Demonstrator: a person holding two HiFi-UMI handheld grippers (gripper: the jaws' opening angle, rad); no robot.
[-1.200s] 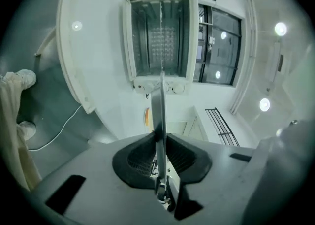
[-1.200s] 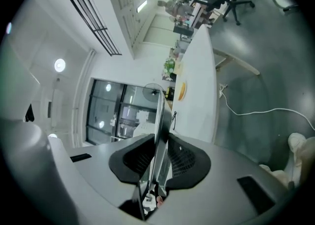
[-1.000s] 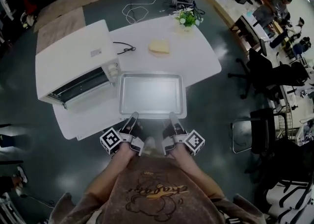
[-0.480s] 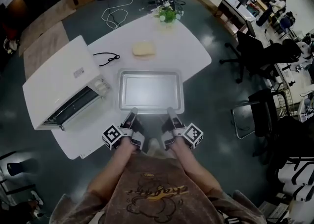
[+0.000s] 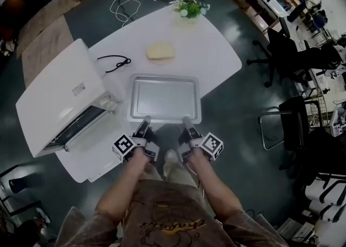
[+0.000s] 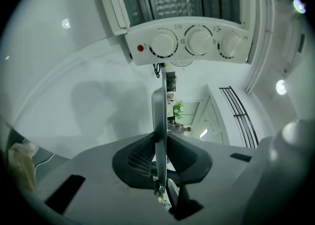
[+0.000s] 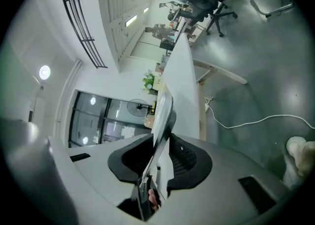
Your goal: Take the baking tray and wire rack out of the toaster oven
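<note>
Gripping the near rim of the baking tray (image 5: 164, 97), the left gripper (image 5: 145, 121) is clamped tight. The right gripper (image 5: 187, 121) has just been opening, the rim loose between its jaws. The tray lies on the white table (image 5: 216, 51), with the toaster oven (image 5: 54, 94) at nine o'clock and office chairs (image 5: 284, 51) at three.

Brown shirt (image 5: 167, 216) with darker chest print

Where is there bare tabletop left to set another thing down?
Barest: the table stretch right of the baking tray, out to its rounded edge, and the strip between bread-like lump and plant. Crowded: the gap between toaster oven and tray, and behind it the black cable.
</note>
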